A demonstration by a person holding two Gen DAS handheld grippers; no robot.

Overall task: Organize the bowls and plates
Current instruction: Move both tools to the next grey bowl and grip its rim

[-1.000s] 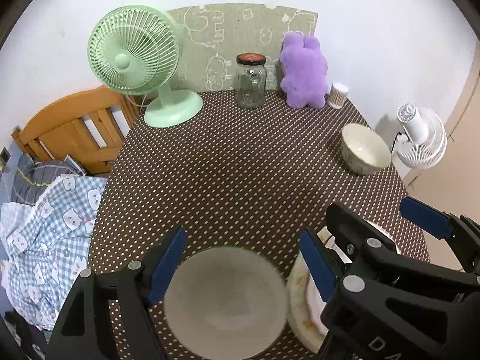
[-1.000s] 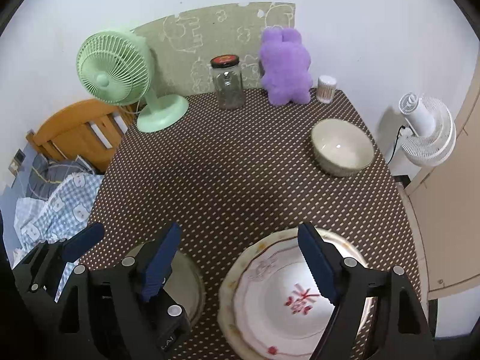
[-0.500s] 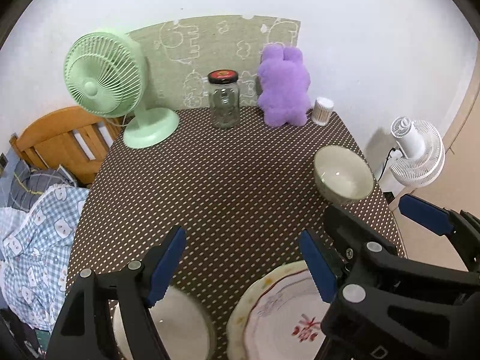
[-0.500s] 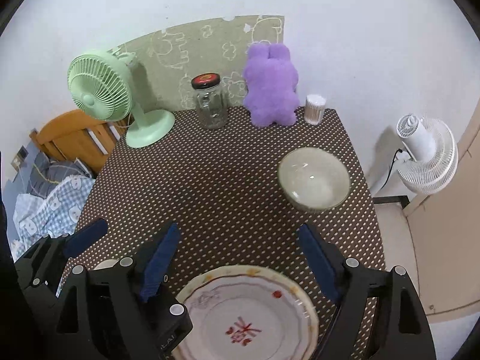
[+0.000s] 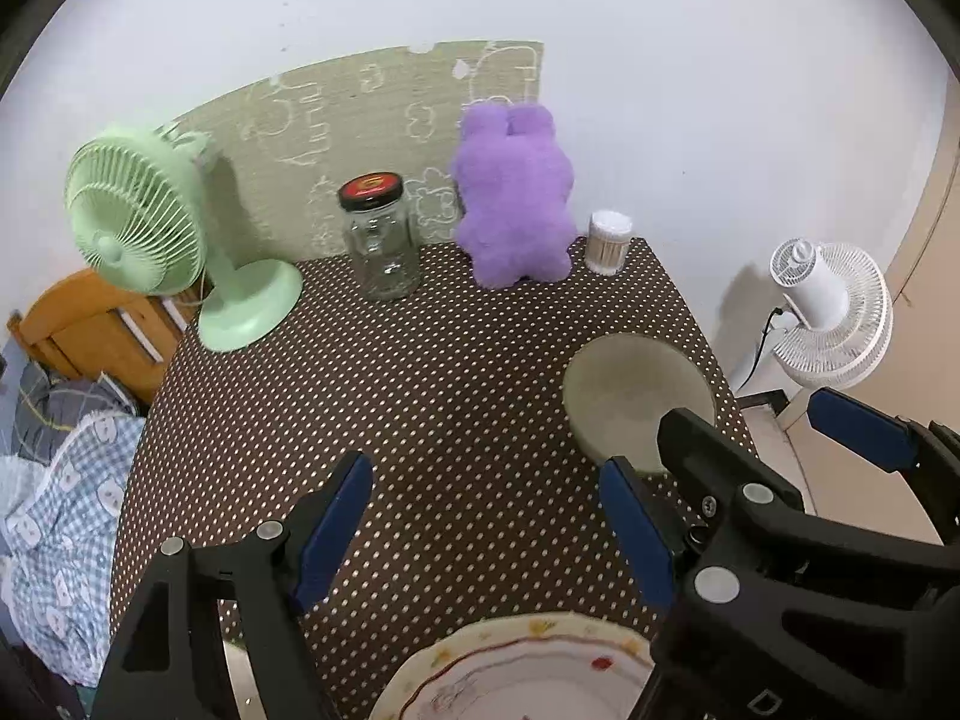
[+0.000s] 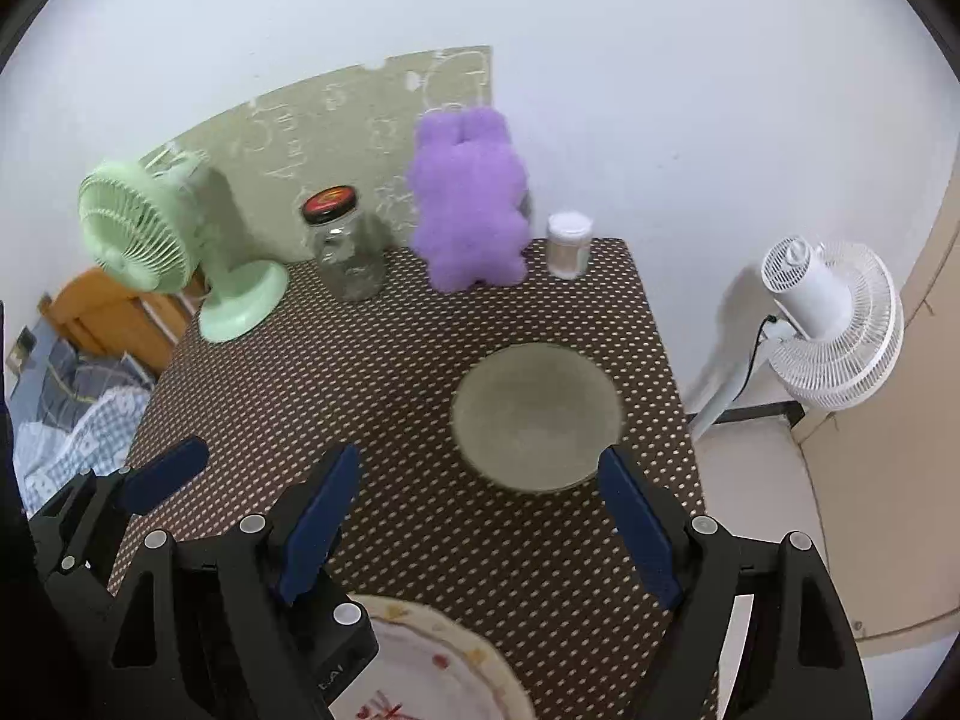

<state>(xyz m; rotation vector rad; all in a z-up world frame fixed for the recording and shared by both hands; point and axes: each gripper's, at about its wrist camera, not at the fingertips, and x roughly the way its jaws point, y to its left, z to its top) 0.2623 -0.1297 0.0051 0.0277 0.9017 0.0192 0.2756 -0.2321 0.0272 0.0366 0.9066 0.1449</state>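
Status: both grippers spread wide, nothing held; right gripper (image 6: pixel 480 516) hangs over the near half of the brown polka-dot tablecloth (image 6: pixel 390 360); left gripper (image 5: pixel 486 522) just beside it on the left.

Round pale grey-green ceramic bowl (image 6: pixel 536 416) sits on the right side of the cloth, just ahead of the right gripper and slightly right of its centreline; its near rim lies about level with the blue fingertips (image 6: pixel 636 516); round, so no long axis to align to.

White scalloped plate with red floral print (image 5: pixel 528 672) lies at the near edge, under and behind both grippers.

Right gripper is clearly nearer the bowl; in the left wrist view the bowl (image 5: pixel 637 405) is well off to the right, partly hidden by the right gripper's body.

Judgement: next move likely a short forward reach with the right gripper to pinch the bowl's rim; the wall must go between the fingers, not the whole bowl.
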